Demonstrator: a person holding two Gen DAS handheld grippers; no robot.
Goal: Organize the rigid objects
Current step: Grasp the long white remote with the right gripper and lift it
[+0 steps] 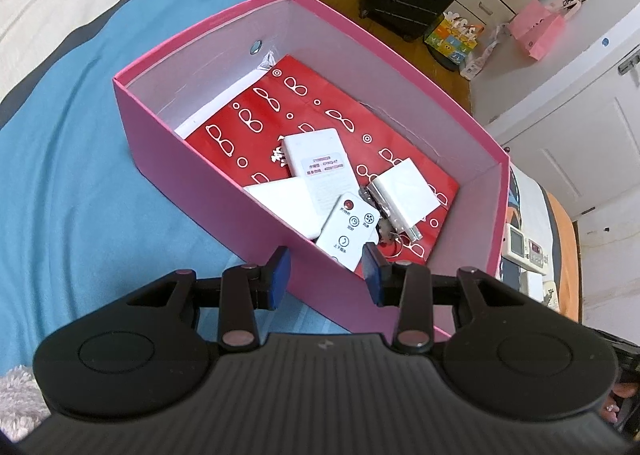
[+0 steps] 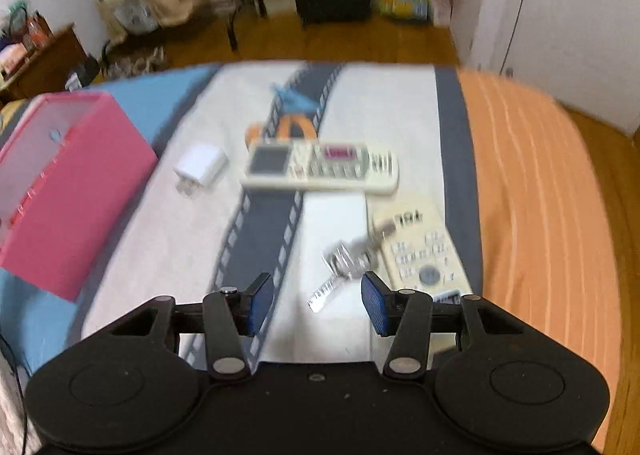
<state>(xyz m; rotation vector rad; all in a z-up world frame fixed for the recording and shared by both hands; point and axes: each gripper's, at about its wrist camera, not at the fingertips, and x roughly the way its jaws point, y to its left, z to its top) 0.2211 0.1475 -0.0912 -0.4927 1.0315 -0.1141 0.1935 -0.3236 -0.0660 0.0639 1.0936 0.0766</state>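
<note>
Pink cardboard makes up the box (image 1: 192,159), which sits open-topped on a blue bed cover (image 1: 68,159), its inside walls pale. Across its floor lies a red sheet (image 1: 316,111) printed with white eyeglass shapes. On that sheet, from left to right: a flat white card (image 1: 288,207) against the near wall, a white rectangular device (image 1: 320,159) with a printed label lying partly over it, a small white remote (image 1: 350,231) with a red button at its top and round icons below, then a bunch of keys (image 1: 386,231) with a white block (image 1: 404,191) resting on them. The left gripper (image 1: 326,275) hangs just above the box's near rim, its blue-padded fingers spread wide with nothing between them.

The right wrist view is motion-blurred. At its left edge the same pink box (image 2: 72,191) stands on the bed. Next comes a white plug adapter (image 2: 200,167) on the pale patterned blanket (image 2: 160,235), well apart from the box. Further right a long cream air-conditioner remote (image 2: 320,167) lies crosswise, with a grey screen and rows of buttons. Nearer the camera is a second bunch of keys (image 2: 348,259) with a metal tag, touching a cream remote (image 2: 424,251) that lies lengthwise beside an orange striped cover (image 2: 528,195). The right gripper (image 2: 318,305) hovers over the blanket just short of those keys, fingers apart and empty.
</note>
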